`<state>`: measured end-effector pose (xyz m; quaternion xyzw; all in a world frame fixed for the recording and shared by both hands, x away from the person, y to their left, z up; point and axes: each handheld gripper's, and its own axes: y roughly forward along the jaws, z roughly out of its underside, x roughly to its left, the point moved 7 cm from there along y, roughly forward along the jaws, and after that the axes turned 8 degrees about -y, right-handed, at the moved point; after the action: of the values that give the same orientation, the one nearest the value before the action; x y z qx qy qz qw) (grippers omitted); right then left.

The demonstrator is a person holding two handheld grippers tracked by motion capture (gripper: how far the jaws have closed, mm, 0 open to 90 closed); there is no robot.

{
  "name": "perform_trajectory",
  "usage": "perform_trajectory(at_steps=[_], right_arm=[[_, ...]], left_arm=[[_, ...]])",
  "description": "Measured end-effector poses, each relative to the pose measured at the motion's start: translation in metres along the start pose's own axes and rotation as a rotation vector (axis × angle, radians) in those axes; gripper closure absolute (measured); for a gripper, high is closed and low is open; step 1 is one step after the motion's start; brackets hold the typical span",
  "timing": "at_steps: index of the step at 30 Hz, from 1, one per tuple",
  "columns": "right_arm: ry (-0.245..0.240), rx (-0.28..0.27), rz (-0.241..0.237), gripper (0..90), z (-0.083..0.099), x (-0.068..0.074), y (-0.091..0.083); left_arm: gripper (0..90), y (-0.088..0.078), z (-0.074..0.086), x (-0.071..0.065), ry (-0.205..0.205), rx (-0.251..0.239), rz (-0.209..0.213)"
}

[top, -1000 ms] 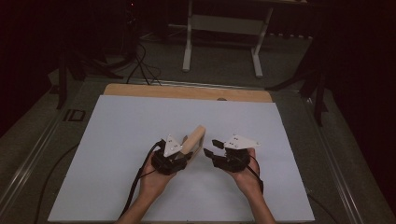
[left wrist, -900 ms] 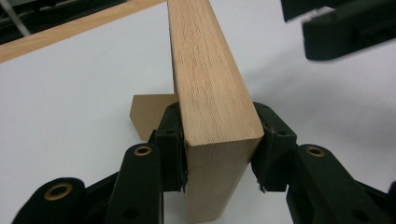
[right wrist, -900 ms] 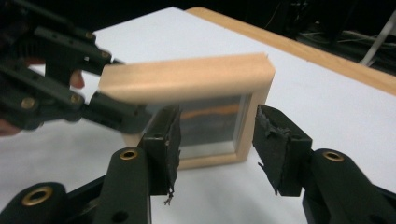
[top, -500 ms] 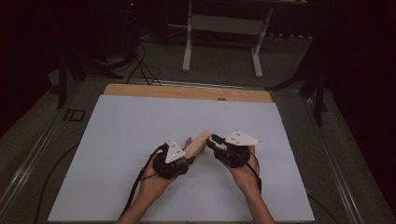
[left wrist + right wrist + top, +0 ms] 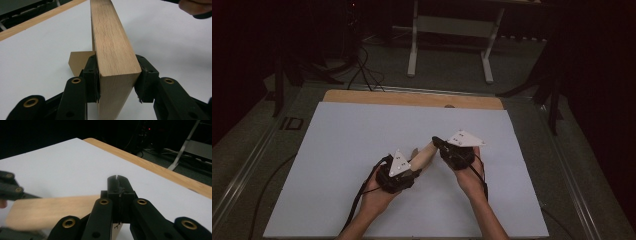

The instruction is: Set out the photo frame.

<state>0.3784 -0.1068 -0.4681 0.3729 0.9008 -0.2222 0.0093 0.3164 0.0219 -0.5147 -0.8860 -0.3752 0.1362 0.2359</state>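
The left gripper (image 5: 117, 82) clamps the near end of a wooden block (image 5: 112, 47), holding it on edge above the white table sheet (image 5: 337, 150); the right gripper (image 5: 120, 186), whose jaws have just been closing, now stands shut with nothing seen between them, just at the block's far end; the step looks like a two-handed repositioning, and next calls for reopening to seize that end; a small wooden piece (image 5: 78, 61) lies beside the block, possibly in the way

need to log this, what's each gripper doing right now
left gripper: shut on the wooden block.
right gripper: just closed, jaws shut with nothing between them.
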Motion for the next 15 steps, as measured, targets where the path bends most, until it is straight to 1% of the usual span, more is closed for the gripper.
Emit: perform_trajectory(at_steps=[5,8,15], right_arm=[[-0.003,0.011,0.006,89.7,-0.003,-0.003,0.009],[-0.01,0.026,0.003,89.7,-0.005,-0.003,0.018],[-0.01,0.061,-0.001,89.7,-0.004,-0.003,0.032]], left_arm=[[59.8,0.0,0.0,0.0,-0.001,-0.003,0.0],[59.8,0.0,0.0,0.001,-0.001,-0.002,0.001],[59.8,-0.001,0.001,0.002,-0.011,-0.005,0.004]])
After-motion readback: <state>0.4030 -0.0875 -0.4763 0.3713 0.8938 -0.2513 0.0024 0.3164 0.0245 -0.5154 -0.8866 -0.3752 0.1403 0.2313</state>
